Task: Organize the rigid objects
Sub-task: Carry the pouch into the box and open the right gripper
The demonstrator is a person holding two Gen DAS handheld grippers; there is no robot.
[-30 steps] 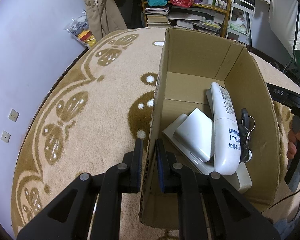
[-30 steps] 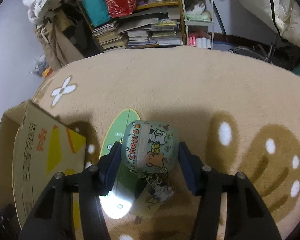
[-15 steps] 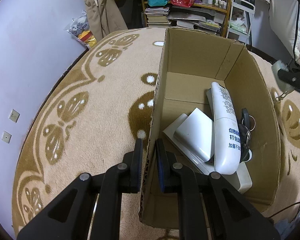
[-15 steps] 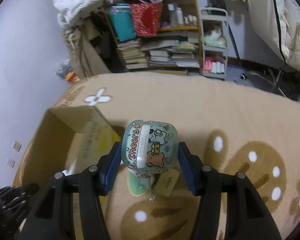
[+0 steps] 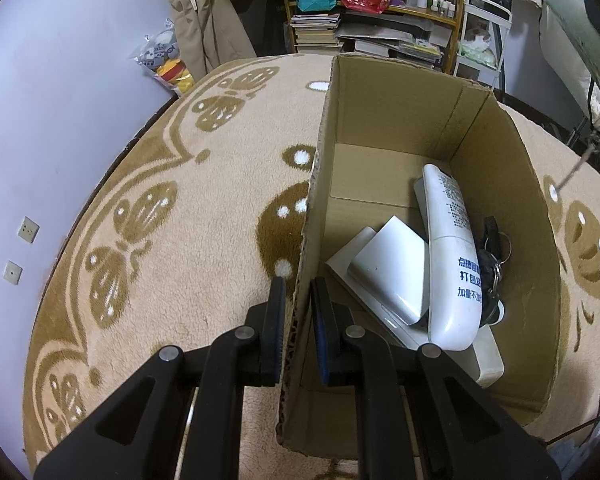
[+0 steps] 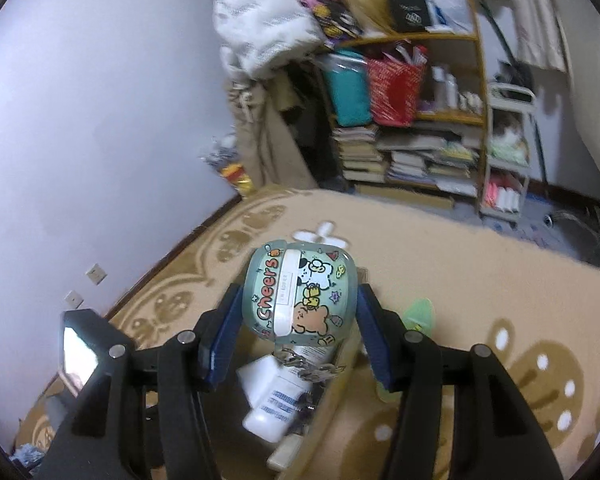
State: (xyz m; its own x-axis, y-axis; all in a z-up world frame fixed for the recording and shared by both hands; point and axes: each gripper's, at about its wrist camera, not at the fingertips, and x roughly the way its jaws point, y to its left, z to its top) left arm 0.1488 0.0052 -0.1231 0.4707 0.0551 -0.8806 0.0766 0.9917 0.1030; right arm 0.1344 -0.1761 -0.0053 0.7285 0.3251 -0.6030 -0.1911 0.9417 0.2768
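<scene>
Lifted off the rug since the earlier frame, the right tongs (image 6: 296, 320) now carry the cartoon-printed case (image 6: 300, 294) above the cardboard box (image 5: 496, 184), its keychain (image 6: 306, 366) dangling at six o'clock. At nine o'clock of that box, the left tongs (image 5: 298, 300) stay narrow, pinching the box's left wall. Inside, toward three o'clock, lie a white pouch (image 5: 392, 268), a white bottle (image 5: 452, 256) with blue print, and dark keys (image 5: 494, 256) against the right wall. The box sits on the patterned rug (image 5: 160, 208). The right tongs grip the case by both sides, held midway wide.
</scene>
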